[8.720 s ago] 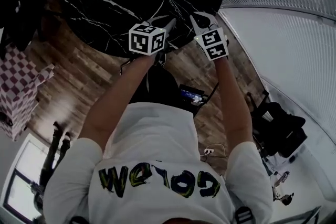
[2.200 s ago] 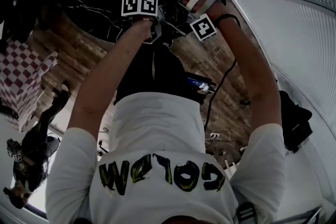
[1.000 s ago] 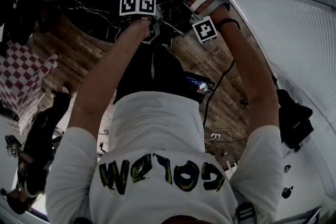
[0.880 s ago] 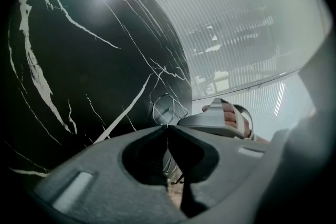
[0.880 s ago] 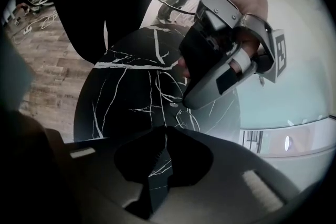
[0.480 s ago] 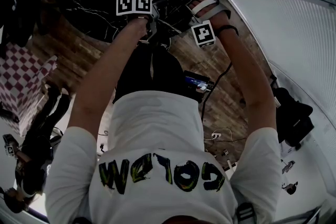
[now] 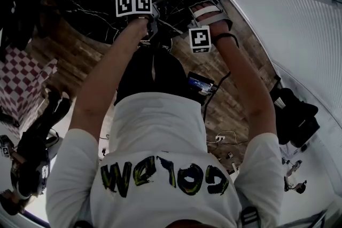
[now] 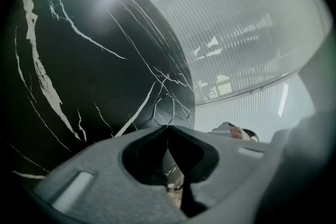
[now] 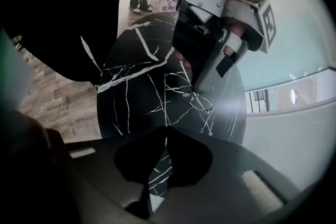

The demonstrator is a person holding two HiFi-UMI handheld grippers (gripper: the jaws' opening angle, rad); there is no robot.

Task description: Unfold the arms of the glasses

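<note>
Thin wire glasses (image 8: 169, 110) lie near the edge of the round black marble table (image 8: 79, 60). My left gripper (image 8: 168, 127) is shut, and its tips sit right at the wire frame, gripping it. The right gripper view shows the left gripper (image 9: 195, 91) coming down onto the glasses (image 9: 190, 96) from above. My right gripper (image 9: 166, 131) is shut, a short way off from the glasses, with nothing visible between its jaws. In the head view both marker cubes hover over the table's near edge (image 7: 107, 34). The glasses are too dark to make out there.
A pink-and-white chequered box (image 7: 21, 88) stands on the wooden floor (image 7: 69, 56) at the left. A black bag (image 7: 296, 115) lies at the right by a ribbed white wall (image 7: 299, 18). Another person (image 7: 32, 168) stands at lower left.
The right gripper has rolled and slid a little down and left, towards the left gripper. The left gripper has stayed almost still at the glasses.
</note>
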